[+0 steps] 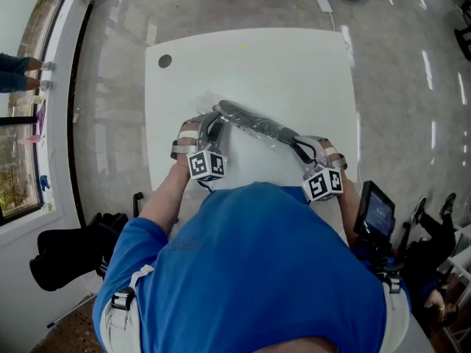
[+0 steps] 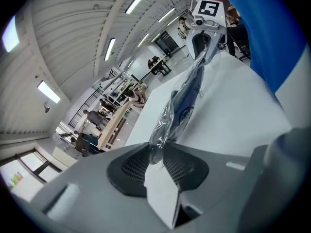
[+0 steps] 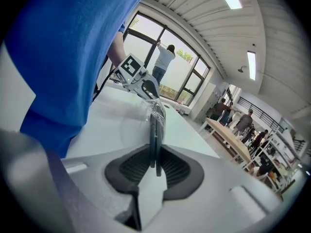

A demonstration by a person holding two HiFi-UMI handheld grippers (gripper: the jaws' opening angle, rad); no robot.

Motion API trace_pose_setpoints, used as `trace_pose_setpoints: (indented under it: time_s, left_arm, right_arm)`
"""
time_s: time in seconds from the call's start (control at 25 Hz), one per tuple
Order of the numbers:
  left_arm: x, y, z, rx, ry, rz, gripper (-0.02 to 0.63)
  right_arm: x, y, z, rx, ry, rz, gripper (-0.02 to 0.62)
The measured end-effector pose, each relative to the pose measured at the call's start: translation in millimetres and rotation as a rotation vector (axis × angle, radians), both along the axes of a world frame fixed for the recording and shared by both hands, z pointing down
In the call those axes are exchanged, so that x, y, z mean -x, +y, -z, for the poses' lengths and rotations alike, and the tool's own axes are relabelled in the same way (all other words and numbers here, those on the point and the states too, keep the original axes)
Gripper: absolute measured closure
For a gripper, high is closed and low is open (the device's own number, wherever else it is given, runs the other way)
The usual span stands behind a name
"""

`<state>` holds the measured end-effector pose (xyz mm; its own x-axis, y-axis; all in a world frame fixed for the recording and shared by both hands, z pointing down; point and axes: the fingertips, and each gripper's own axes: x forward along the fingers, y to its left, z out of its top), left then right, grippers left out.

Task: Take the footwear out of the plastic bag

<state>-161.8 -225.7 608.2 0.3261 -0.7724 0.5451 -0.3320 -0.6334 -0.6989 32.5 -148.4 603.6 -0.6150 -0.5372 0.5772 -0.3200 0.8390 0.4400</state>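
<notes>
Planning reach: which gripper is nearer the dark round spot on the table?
Left. The left gripper, clamped on the plastic bag, lies below the round spot; the right gripper holds the bag's other end, farther right.

On the table's (image 1: pixel 294 65) near half, the plastic bag (image 1: pixel 254 126) lies between the left tool (image 1: pixel 218 114) and the right tool (image 1: pixel 296 143).

You have the clear, crinkled plastic bag (image 1: pixel 259 126) drawn out long and slanting over the white tabletop (image 1: pixel 294 65), pinched at both ends, with the dark, flat footwear (image 1: pixel 284 133) lengthwise inside it.
</notes>
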Motion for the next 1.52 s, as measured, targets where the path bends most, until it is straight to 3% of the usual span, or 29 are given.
trace_pose_setpoints:
  time_s: [0.28,0.44,0.52,0.68,0.8,0.96,1.08,1.32,1.52]
  left_arm:
    - [-6,6,2,0.013,0.007,-0.001,0.517]
    - [-18,13,4,0.008,0.005,-0.023,0.522]
    - [-21,15,5,0.008,0.008,-0.032,0.522]
    - [-23,16,7,0.011,0.007,-0.031,0.522]
    - [-21,16,5,0.013,0.003,-0.028,0.525]
    - [-17,16,3,0.002,-0.008,-0.041,0.537]
    - [-5,11,3,-0.009,-0.002,0.001,0.567]
    - [8,5,3,-0.013,-0.005,0.026,0.589]
    - [1,6,4,-0.019,0.006,0.019,0.592]
  right_arm:
    - [-4,0,-30,0.046,0.03,-0.047,0.509]
    - [2,-2,-35,0.073,0.02,-0.061,0.418]
    - [11,-4,-37,0.1,0.025,-0.051,0.408]
    - [23,-5,-45,0.141,0.092,-0.034,0.416]
    - [20,-7,-44,0.107,0.115,-0.036,0.498]
    - [14,-5,-40,0.066,0.118,-0.016,0.505]
    - [2,-3,-42,0.055,0.129,-0.029,0.505]
    - [-27,3,-53,0.079,0.161,-0.061,0.505]
    - [-24,-1,-58,0.111,0.158,-0.075,0.49]
